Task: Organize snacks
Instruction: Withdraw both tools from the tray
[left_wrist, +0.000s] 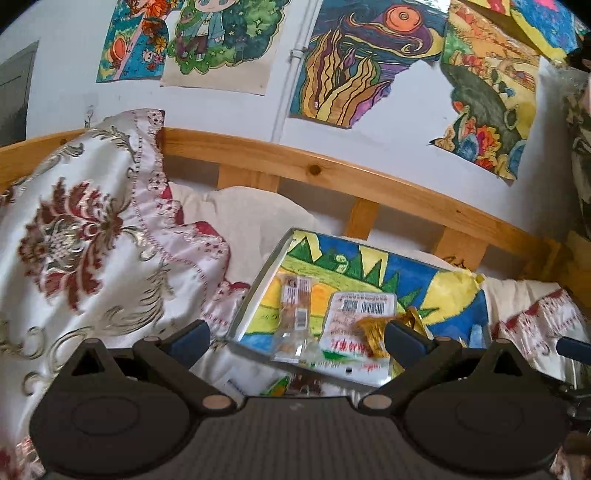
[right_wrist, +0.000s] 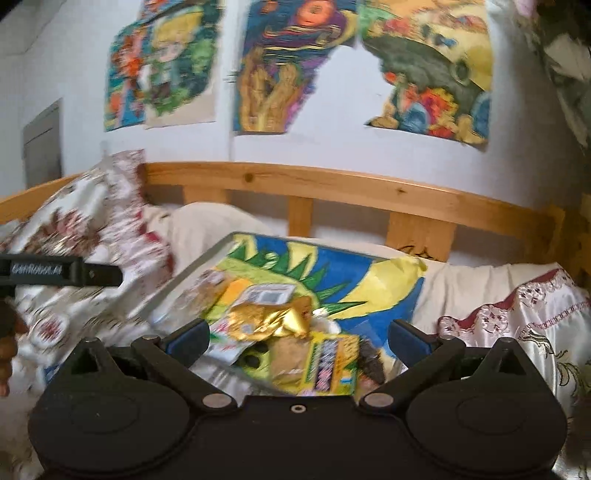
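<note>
Both grippers hover over a bed, jaws spread wide and holding nothing. Ahead of the left gripper (left_wrist: 297, 341) and the right gripper (right_wrist: 299, 338), a clear tray (left_wrist: 258, 280) lined with a bright drawing lies on the bed near its wooden rail (left_wrist: 332, 170). Snack packets (left_wrist: 354, 332), one in gold foil (right_wrist: 266, 319), are heaped at the tray's near edge.

ahead of your wide left jaws, a clear-wrapped biscuit bar (left_wrist: 295, 306), a white barcoded packet (left_wrist: 354, 332) and a crumpled gold wrapper (left_wrist: 373, 328) lie flat; between your right jaws, a yellow-green packet (right_wrist: 328, 362).
</note>
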